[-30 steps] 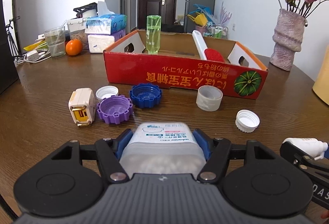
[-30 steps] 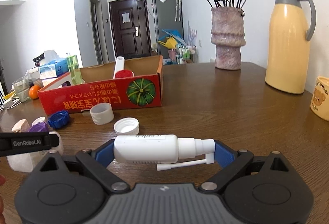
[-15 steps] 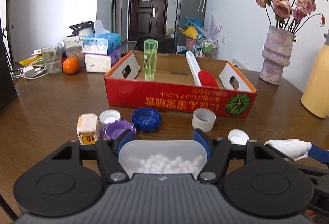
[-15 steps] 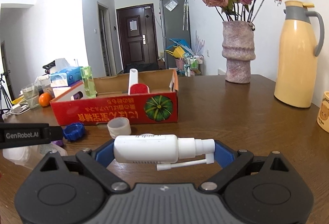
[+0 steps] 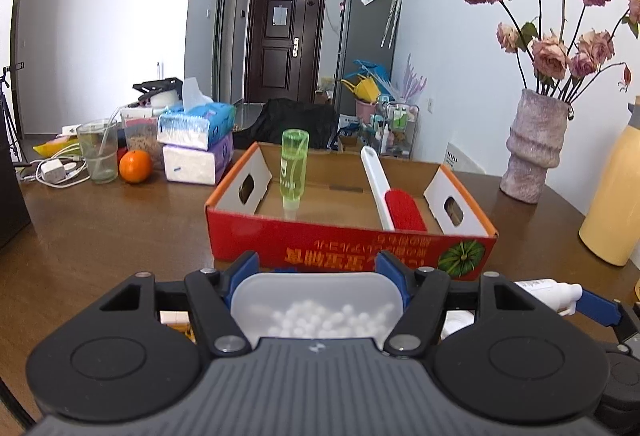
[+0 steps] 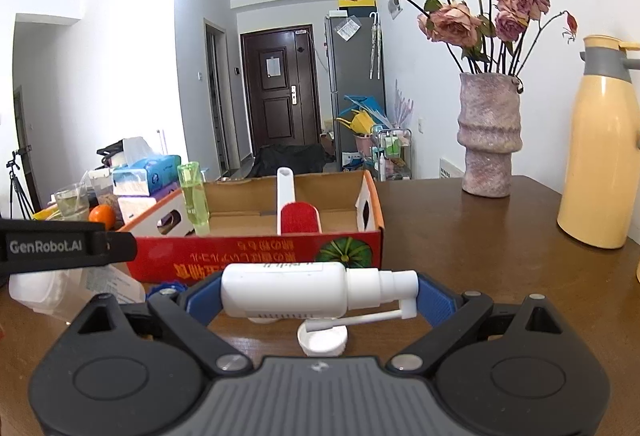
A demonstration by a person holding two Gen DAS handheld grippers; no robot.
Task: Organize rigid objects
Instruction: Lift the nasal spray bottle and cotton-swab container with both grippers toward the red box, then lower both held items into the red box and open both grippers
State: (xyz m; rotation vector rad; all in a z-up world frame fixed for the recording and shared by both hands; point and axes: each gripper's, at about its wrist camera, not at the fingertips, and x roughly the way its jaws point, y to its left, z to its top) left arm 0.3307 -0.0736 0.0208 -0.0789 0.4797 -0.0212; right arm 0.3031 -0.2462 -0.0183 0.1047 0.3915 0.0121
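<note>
My left gripper (image 5: pixel 318 268) is shut on a translucent white container (image 5: pixel 316 310) with small white balls inside, held above the table in front of the red cardboard box (image 5: pixel 344 248). My right gripper (image 6: pixel 318 290) is shut on a white spray bottle (image 6: pixel 304 290) lying crosswise, nozzle to the right; the same spray bottle (image 5: pixel 548 292) shows at the right of the left wrist view. Inside the box stand a green bottle (image 5: pixel 294 170) and a white-handled red brush (image 5: pixel 402 210). The container (image 6: pixel 52 292) appears at the left of the right wrist view.
A white cap (image 6: pixel 322 340) and a blue cap (image 6: pixel 162 290) lie on the table under the grippers. A vase of dried roses (image 5: pixel 532 148) and a yellow jug (image 6: pixel 600 160) stand to the right. Tissue packs (image 5: pixel 196 144), an orange (image 5: pixel 135 166) and a glass (image 5: pixel 97 150) sit at far left.
Both grippers have risen with their loads and come nearer the box. The caps and the small charger on the table have slipped below the gripper bodies, and the box interior now shows more.
</note>
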